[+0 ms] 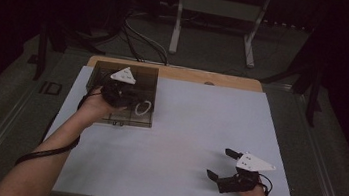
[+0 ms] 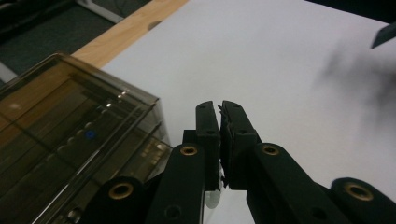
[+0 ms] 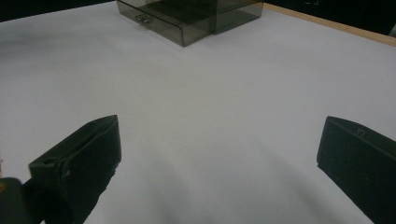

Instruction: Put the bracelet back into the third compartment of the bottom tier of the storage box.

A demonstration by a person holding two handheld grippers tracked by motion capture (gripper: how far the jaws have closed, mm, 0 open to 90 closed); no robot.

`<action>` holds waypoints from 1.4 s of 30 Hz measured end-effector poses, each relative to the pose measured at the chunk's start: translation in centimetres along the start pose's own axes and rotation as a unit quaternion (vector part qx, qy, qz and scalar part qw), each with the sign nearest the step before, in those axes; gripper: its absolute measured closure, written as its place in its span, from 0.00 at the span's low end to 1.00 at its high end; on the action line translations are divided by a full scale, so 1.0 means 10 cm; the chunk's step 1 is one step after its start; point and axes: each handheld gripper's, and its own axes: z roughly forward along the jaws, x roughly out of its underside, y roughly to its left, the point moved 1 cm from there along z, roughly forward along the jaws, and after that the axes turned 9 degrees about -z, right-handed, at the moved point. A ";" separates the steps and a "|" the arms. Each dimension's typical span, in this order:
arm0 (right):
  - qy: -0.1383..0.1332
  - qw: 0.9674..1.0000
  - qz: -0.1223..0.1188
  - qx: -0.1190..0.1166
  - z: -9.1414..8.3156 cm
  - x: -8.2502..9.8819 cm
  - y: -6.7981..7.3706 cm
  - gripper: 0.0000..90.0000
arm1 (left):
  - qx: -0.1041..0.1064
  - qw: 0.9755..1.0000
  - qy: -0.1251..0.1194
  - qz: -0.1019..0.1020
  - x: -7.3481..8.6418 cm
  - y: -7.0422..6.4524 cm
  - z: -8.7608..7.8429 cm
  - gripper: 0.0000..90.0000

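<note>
White sheet (image 1: 177, 143) covers my table, a wood edge (image 1: 225, 80) showing beyond its far side. At its far-left corner sits the smoked clear drawer box (image 1: 147, 77); I cannot tell its contents. My left gripper (image 2: 220, 108) hovers over that box, jaws pressed together on nothing. Right of the box, open sheet runs to my right gripper (image 1: 219, 163), jaws spread wide, empty.

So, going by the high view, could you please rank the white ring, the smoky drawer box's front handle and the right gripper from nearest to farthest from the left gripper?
1. White ring: just right of the left gripper, in the smoky drawer box.
2. Front handle: on the box's near edge, below the gripper.
3. Right gripper: far across the white table, near its front right corner.
</note>
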 end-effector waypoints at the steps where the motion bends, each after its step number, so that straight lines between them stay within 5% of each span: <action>1: 0.000 1.000 0.000 0.000 0.00 0.00 0.00 0.00 | -0.005 1.000 -0.002 -0.002 0.01 0.02 0.00 0.98; 20: 0.002 1.000 -0.002 0.000 0.00 0.00 0.01 0.00 | -0.006 0.999 -0.015 -0.041 0.22 0.17 0.19 0.98; 34: 0.000 1.000 -0.002 0.000 0.00 0.00 0.00 0.00 | -0.009 0.999 0.001 -0.036 0.37 0.12 0.41 0.98; 42: 0.001 1.000 -0.003 -0.001 0.00 0.00 0.01 0.00 | -0.006 0.998 -0.003 -0.058 0.46 0.19 0.48 0.98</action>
